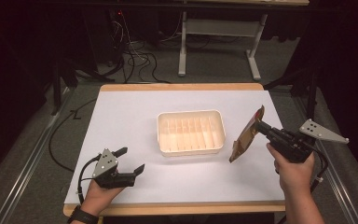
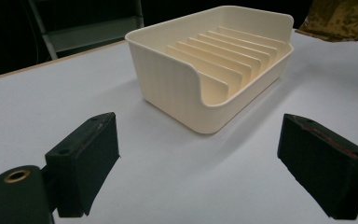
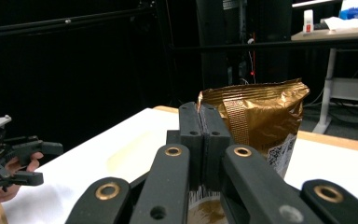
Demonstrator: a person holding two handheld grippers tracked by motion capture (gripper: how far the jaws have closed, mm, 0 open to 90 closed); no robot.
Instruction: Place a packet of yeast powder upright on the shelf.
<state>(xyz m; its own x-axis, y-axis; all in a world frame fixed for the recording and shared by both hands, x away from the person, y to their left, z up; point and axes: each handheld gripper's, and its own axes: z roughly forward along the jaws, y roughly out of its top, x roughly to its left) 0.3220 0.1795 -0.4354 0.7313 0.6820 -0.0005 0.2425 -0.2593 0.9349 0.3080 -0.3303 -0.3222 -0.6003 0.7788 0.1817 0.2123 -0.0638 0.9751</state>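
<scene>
Gold pouch: the gold pouch (image 1: 246, 139) hangs tilted in the air over the table's right side, just right of the cream tray (image 1: 191, 145), its lower corner close to the white table (image 1: 135, 116) — I can't tell whether it touches.
Right gripper: the right gripper (image 3: 200, 140) has its jaws pressed together on the pouch's top edge; only a thin strip of foil is pinched, with the rest of the bag beyond the jaws.
Left gripper: the left gripper (image 1: 128, 161) sits near the front left edge of the table with its jaws spread wide and nothing between them, pointing toward the tray.
Tray: empty, with a row of upright dividers inside; it sits mid-table, apart from both grippers.
Likely step: carrying the pouch toward the tray, I'd guess to stand it in a slot.
Risk, slip: the hold is only on the seam, so the foil could slide out if the bag swings.
Risk, snag: the low corner could catch the tray's rim or a divider and shove the light tray, since the left gripper isn't steadying it.
Risk, crumple: pushing down at this tilt could fold the pouch across the dividers.
</scene>
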